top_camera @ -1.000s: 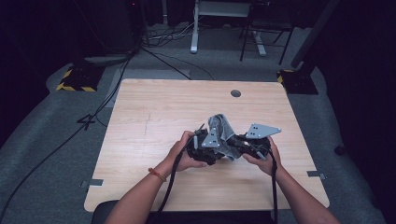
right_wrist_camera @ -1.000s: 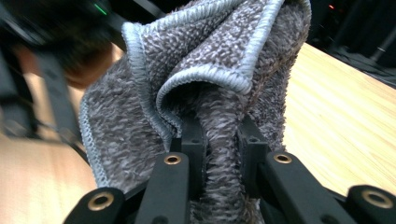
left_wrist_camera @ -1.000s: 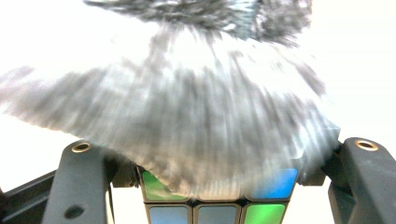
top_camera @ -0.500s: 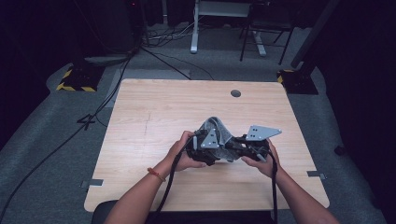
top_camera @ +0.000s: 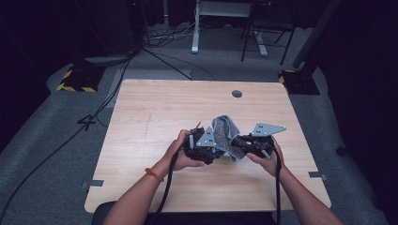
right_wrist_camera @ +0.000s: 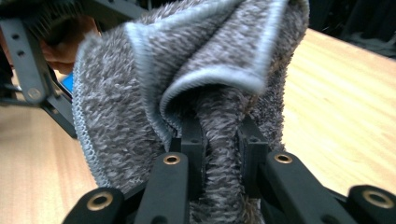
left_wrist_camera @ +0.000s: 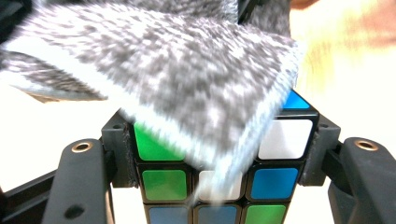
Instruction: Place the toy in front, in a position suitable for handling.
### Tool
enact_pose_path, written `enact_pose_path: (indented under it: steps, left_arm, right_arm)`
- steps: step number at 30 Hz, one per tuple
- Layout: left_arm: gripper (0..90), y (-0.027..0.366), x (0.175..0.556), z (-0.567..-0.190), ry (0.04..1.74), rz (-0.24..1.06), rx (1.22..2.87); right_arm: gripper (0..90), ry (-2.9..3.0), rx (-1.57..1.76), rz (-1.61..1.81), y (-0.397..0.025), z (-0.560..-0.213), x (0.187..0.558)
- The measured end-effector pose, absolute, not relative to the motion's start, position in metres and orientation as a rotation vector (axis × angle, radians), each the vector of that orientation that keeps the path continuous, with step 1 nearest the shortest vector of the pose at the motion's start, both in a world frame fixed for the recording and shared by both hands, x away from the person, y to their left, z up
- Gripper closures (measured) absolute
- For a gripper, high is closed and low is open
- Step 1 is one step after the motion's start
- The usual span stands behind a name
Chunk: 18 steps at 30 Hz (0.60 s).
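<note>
My left gripper (left_wrist_camera: 219, 154) is shut on a Rubik's cube (left_wrist_camera: 275, 182), its jaws pressing the cube's two sides; green, white and blue stickers face the camera. A grey fluffy cloth (left_wrist_camera: 187, 70) drapes over the cube's top. My right gripper (right_wrist_camera: 219, 140) is shut on a bunched fold of that cloth (right_wrist_camera: 187, 74). In the high view both grippers, left (top_camera: 202, 146) and right (top_camera: 246, 145), meet above the table's near middle, with the cloth (top_camera: 224, 131) rising between them.
The wooden table (top_camera: 155, 108) has a round cable hole (top_camera: 237, 93) near its far edge. Cables trail from both grippers over the near edge. A desk frame (top_camera: 197, 28) and a chair (top_camera: 265, 33) stand on the floor beyond.
The cloth has shifted across the cube and now stands up higher between the grippers. Both hands stay in about the same place.
</note>
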<state>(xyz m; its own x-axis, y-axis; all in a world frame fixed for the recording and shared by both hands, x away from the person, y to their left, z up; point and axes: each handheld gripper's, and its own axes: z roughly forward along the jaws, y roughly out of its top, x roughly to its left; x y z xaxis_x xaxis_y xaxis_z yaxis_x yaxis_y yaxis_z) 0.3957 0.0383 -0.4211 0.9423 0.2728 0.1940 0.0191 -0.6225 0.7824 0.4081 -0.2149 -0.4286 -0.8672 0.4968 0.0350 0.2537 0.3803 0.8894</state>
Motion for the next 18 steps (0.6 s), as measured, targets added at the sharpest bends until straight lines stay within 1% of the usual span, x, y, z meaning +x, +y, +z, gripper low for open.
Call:
enact_pose_path:
  steps: [4, 7, 11, 18]
  left_arm:
    - [33.3, 0.0433, 0.3945, -0.4182, 0.196, 0.355, 2.179]
    - [33.2, 0.0437, 0.3926, -0.4182, 0.187, 0.357, 2.162]
    - [33.1, 0.0443, 0.3936, -0.419, 0.178, 0.348, 2.157]
    - [32.9, 0.0417, 0.3945, -0.423, 0.17, 0.344, 2.188]
  right_arm:
    - [76.7, 2.424, 0.675, 1.513, -0.2154, -0.4318, 0.41]
    - [76.9, 2.434, 0.672, 1.629, -0.2162, -0.4338, 0.4112]
    - [77.0, 2.427, 0.679, 1.695, -0.2188, -0.4331, 0.4112]
    - [77.2, 2.407, 0.637, 1.691, -0.2158, -0.4293, 0.4072]
